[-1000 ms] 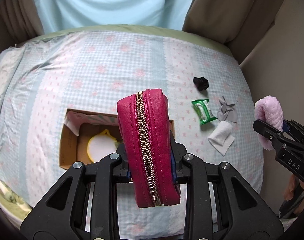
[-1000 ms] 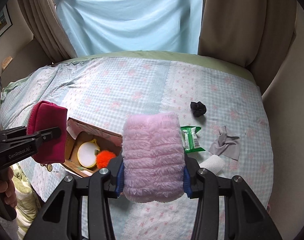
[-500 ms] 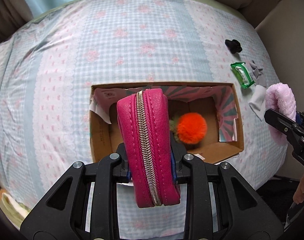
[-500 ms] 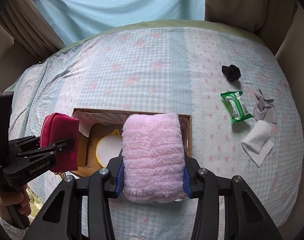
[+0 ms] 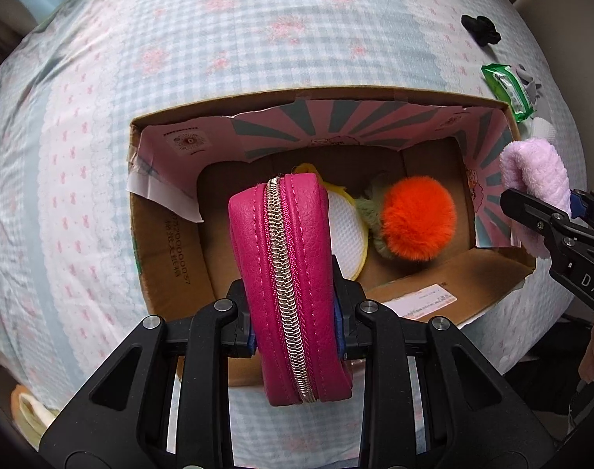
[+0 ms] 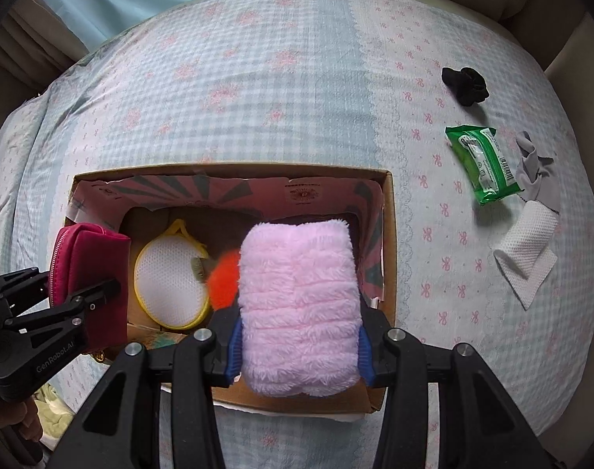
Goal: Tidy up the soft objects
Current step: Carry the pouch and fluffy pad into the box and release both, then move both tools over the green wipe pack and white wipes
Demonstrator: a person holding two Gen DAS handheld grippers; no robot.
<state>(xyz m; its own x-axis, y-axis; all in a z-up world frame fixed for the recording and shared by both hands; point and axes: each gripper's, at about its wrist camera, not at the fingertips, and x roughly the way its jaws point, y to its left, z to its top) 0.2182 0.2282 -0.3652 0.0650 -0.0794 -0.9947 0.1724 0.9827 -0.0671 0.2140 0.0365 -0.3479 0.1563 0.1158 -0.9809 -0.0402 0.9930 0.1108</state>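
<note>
My left gripper point(image 5: 297, 324) is shut on a magenta zip pouch point(image 5: 293, 285) and holds it over the left part of an open cardboard box point(image 5: 168, 234). My right gripper point(image 6: 298, 346) is shut on a fluffy pink cloth point(image 6: 298, 308) and holds it over the box's right part point(image 6: 388, 234). Inside the box lie a yellow-rimmed white mesh pad point(image 6: 168, 285) and an orange pompom point(image 5: 416, 221). The pouch also shows in the right wrist view point(image 6: 90, 273), and the pink cloth in the left wrist view point(image 5: 535, 179).
The box sits on a bed with a blue and pink checked cover point(image 6: 257, 78). To its right lie a black scrunchie point(image 6: 466, 84), a green wipes pack point(image 6: 482, 162), a grey cloth point(image 6: 535, 170) and a white mesh cloth point(image 6: 525, 260).
Both grippers have moved forward and down over the box with their loads. The box now fills the middle of both views and its contents show clearly.
</note>
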